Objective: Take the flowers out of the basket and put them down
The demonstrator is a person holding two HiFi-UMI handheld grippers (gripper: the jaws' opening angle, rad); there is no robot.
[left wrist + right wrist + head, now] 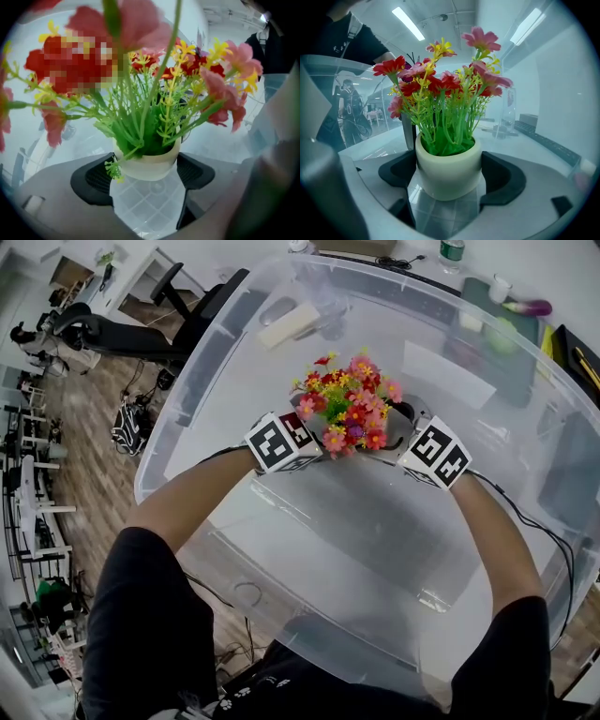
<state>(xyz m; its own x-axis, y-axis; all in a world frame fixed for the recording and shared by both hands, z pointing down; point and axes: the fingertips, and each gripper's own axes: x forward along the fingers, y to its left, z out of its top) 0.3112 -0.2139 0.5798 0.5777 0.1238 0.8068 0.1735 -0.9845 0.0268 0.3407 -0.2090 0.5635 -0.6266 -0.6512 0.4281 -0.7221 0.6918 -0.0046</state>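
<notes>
Flowers in a small cream pot, down inside the clear bin, not out yet. Right gripper clamped on the pot, pads snug against both sides. Left gripper spread really wide, pot sitting between the tips but no proper squeeze visible there, so basically relying on the right one alone. Can't tell whether the pot is resting on the bin floor or hanging just off it. Biggest worry, probably: tipping or twisting on the way up, thanks to a smooth rounded pot, a top-heavy bunch and only one real grip. Could also snag blooms on the wide left jaws, or drag them along the bin wall while clearing the rim. Worth either closing the left on the pot itself (not the stems, easy to crush) or backing it clear before lifting.
</notes>
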